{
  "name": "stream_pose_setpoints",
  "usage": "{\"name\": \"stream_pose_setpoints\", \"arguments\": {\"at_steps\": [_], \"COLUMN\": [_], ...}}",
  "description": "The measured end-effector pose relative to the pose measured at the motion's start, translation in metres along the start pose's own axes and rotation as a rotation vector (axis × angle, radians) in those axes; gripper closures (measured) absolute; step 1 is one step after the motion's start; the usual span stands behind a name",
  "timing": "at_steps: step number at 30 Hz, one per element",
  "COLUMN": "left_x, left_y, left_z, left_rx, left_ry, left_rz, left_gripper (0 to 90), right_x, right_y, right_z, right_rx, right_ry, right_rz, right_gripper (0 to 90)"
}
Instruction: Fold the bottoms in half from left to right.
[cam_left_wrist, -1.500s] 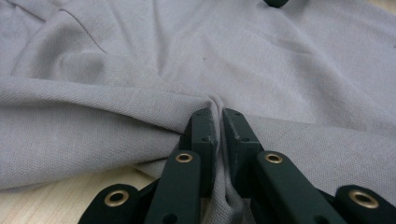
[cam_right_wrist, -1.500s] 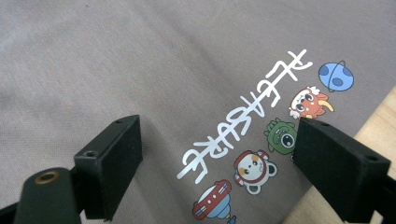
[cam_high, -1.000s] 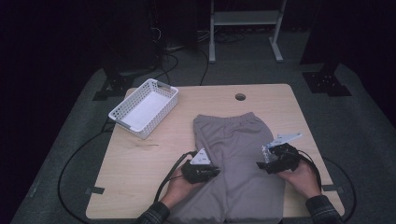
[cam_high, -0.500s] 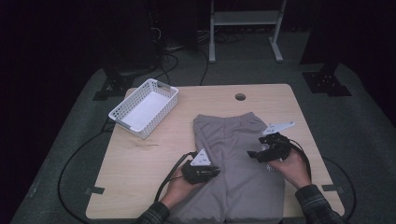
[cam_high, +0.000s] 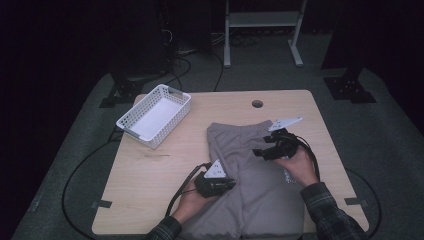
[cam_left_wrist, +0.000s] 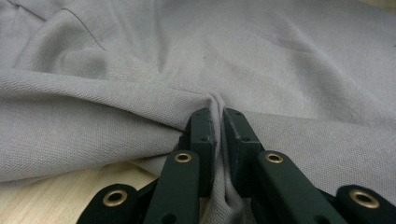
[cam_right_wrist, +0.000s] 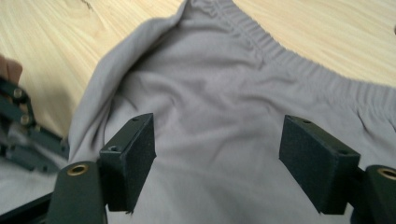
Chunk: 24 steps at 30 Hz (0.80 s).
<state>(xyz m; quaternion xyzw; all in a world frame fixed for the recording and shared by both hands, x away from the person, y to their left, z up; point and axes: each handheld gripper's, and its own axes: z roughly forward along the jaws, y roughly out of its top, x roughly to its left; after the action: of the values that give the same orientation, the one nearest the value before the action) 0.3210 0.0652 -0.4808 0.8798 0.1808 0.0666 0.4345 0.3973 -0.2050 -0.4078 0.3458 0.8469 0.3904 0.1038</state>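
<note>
Now pinching a fold of the shorts (cam_high: 260, 185) between clenched left fingers (cam_left_wrist: 205, 135); right fingers (cam_right_wrist: 133, 158) apart and closing, hovering over the waistband just ahead, nothing gripped, cloth flat on counter (cam_high: 165, 170).

The left hand-held gripper (cam_high: 227, 183) is lying low by the person's left hand (cam_high: 192, 200), its jaws pinching tight on a fold of cloth. The right hand-held gripper (cam_high: 261, 152) is hanging higher in the right hand (cam_high: 299, 165), jaws apart and just now narrowing, nothing between the pads
</note>
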Motion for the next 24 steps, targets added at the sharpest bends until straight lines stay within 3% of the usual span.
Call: {"name": "stream_pose_setpoints", "arguments": {"at_steps": [9,15,24], "left_x": [0.0,-0.001,-0.001], "left_y": [0.0,0.0,0.0], "left_z": [0.0,0.0,0.0], "left_rx": [0.0,-0.005,0.002], "left_ry": [0.002,0.006,0.008], "left_rz": [0.001,0.0,0.013], "left_gripper": [83.2,83.3,83.3], "right_x": [0.006,0.013,0.022], "right_y": [0.033,0.054,0.086], "right_z": [0.025,0.043,0.083], "right_rx": [-0.006,-0.026,0.009], "right_ry": [0.037,0.098,0.133], "right_rz": [-0.022,-0.021,-0.04], "right_gripper": [34.4,38.8,42.1]}}
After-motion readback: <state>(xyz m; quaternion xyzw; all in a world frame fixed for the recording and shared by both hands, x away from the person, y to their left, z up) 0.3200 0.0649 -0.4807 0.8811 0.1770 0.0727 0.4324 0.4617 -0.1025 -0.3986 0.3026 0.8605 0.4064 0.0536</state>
